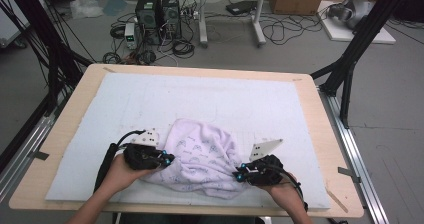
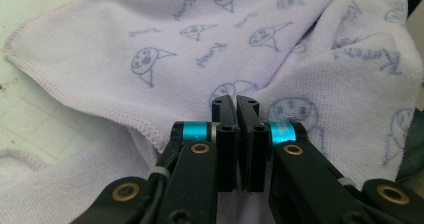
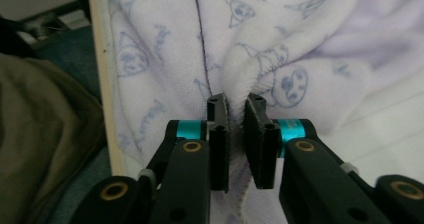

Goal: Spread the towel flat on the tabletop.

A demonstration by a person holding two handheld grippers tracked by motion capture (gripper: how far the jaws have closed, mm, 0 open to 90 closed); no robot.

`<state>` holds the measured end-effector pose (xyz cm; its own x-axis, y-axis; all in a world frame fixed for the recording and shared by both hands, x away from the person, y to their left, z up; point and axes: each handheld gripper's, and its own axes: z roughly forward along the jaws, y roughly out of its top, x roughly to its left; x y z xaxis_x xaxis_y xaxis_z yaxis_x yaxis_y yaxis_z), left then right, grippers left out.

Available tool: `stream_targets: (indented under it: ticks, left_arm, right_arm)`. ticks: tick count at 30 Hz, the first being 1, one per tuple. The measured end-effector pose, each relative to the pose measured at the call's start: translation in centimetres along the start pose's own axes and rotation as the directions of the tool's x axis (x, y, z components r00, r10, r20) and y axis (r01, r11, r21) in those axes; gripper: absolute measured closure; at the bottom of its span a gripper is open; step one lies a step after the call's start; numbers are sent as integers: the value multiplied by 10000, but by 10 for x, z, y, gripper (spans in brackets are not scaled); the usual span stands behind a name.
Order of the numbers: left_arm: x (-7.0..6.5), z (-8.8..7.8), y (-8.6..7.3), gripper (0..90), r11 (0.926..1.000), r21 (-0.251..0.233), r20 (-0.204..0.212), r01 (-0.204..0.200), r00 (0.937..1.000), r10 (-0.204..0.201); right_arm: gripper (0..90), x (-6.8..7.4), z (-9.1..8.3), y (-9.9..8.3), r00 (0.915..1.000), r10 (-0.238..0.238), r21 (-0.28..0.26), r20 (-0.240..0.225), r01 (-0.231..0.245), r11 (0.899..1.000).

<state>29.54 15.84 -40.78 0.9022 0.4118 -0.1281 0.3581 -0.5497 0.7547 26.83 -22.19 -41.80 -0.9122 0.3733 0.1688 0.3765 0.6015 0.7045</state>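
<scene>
Lilac printed towel [image 1: 202, 156], bunched on bench [image 1: 75, 99]: left gripper [image 1: 169, 159] and right gripper [image 1: 240, 174] jaws each clenched on its hem; lift evenly, keeping edges taut.

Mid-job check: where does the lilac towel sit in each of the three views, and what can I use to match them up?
High view: the lilac towel lies bunched on the white mat, near the front edge, between the left gripper and right gripper.
Left gripper view: the towel spreads behind and beside the shut jaws.
Right gripper view: a hemmed fold is pinched between the jaws.
Shared landmark: the towel's blue cartoon-face print.
</scene>
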Motion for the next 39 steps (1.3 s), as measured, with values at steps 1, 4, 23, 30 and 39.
stream_targets:
  ticks: [1, 4, 23, 30, 39]
  left_arm:
    - [1, -1, 1, 844, 10000, -25, 3, 13, 10000, -13]
    - [6, -10, 9, 690, 9998, -188, -155, 53, 9999, -56]
    - [68, 52, 26, 664, 9851, 1215, -1933, 1218, 9764, -968]
    - [69, 48, 26, 883, 9814, 1510, -1820, 1181, 9792, -898]
    - [69, 14, 28, 885, 9927, 368, -2562, 1149, 9613, -1017]
  right_arm:
    - [735, 0, 1, 0, 10000, 12, -132, -75, -13, 9999]
    - [641, -4, -6, 7, 9999, 41, -716, -113, -49, 9974]
    - [701, -74, 30, 20, 9793, 1739, -505, 1037, -1694, 9843]
    - [867, -75, 27, 40, 9866, 1154, 196, 1154, -1184, 9928]
    - [686, -82, -22, 80, 8974, 1081, -1617, 4278, -417, 9860]
